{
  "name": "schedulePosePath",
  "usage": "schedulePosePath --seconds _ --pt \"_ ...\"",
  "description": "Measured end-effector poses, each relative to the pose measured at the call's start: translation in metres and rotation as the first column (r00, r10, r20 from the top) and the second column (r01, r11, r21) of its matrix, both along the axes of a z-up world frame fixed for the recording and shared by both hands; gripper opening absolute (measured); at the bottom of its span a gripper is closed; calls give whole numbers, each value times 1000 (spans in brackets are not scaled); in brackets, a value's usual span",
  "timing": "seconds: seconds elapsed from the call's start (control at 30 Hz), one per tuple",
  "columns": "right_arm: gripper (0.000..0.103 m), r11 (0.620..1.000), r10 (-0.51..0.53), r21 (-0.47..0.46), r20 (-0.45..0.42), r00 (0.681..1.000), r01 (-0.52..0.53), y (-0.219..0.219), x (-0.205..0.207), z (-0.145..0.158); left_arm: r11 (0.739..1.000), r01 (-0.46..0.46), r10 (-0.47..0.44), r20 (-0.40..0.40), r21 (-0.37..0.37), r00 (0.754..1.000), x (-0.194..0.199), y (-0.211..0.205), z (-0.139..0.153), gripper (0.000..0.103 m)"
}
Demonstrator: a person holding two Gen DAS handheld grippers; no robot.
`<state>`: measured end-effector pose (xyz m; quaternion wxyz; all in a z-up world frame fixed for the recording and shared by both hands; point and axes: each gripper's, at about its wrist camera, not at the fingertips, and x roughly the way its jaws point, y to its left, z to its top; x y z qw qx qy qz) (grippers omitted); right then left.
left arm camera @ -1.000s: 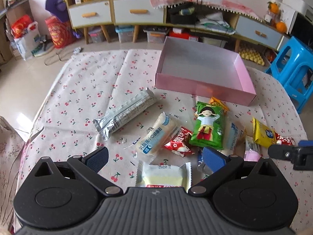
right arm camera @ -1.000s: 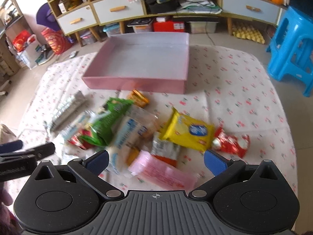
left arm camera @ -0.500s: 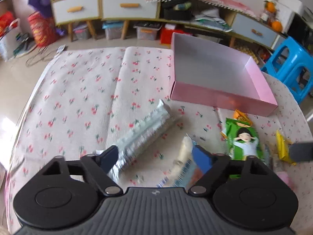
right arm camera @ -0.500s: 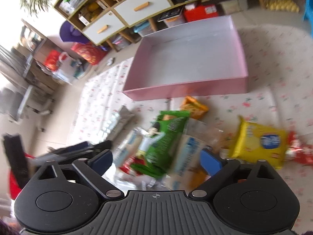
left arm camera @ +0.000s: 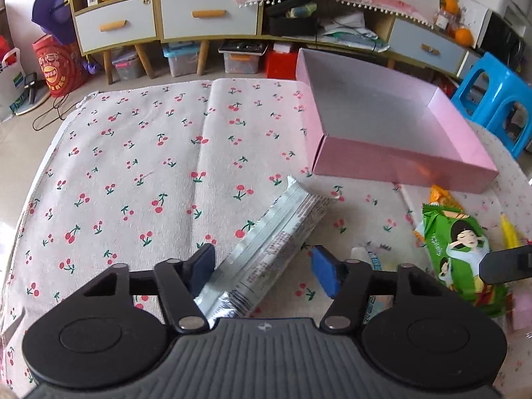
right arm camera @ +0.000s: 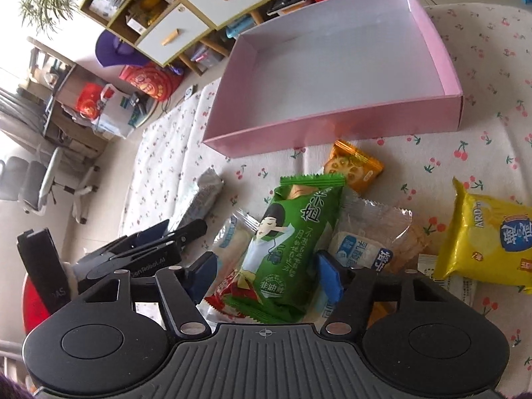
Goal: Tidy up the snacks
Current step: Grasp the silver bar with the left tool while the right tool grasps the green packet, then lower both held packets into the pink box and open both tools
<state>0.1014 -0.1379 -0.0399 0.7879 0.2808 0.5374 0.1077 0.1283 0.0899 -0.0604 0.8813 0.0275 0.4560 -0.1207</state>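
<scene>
An empty pink box (left arm camera: pixel 392 166) (right arm camera: pixel 332 126) stands on the cherry-print cloth (left arm camera: pixel 133 166). Snack packs lie in front of it. A long silver pack (left arm camera: pixel 266 252) (right arm camera: pixel 199 196) lies between the open fingers of my left gripper (left arm camera: pixel 264 267). A green pack (right arm camera: pixel 289 249) (left arm camera: pixel 462 252) lies between the open fingers of my right gripper (right arm camera: pixel 266 272). Neither gripper touches its pack visibly. An orange pack (right arm camera: pixel 352 166), a yellow pack (right arm camera: pixel 488 239) and clear-wrapped white packs (right arm camera: pixel 365 249) lie around the green one.
A blue plastic stool (left arm camera: pixel 495 99) stands to the right of the table. Low cabinets with drawers (left arm camera: pixel 206 16) and floor clutter are behind it. The left gripper shows in the right wrist view (right arm camera: pixel 133 252), close beside the right one.
My left gripper moved left and down over the silver pack. My right gripper swung left and lowered over the green pack. Both stayed open.
</scene>
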Motion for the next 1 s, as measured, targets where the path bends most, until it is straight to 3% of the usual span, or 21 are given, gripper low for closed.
schedulePosePath --seconds 0.07,0.17,0.33,0.67,1.0 --pt "65 1000 4 -17 -1 1000 -4 4 0 -2 1000 0 0 -7 12 1000 -1 1 -1 48" --pt "54 999 9 -44 -14 1000 -10 9 0 -7 999 1 -1 -10 32 1000 -3 1 -2 42" --pt "48 999 -4 -53 -21 1000 3 7 -6 -10 998 -1 2 -15 60 1000 -7 -3 1 29" --pt "47 999 -43 8 -38 998 43 -8 -6 -5 991 -131 130 -57 -14 990 -4 4 13 27" --pt "46 988 -80 134 9 997 78 -35 2 31 991 -114 117 44 -66 992 -3 -12 49 27"
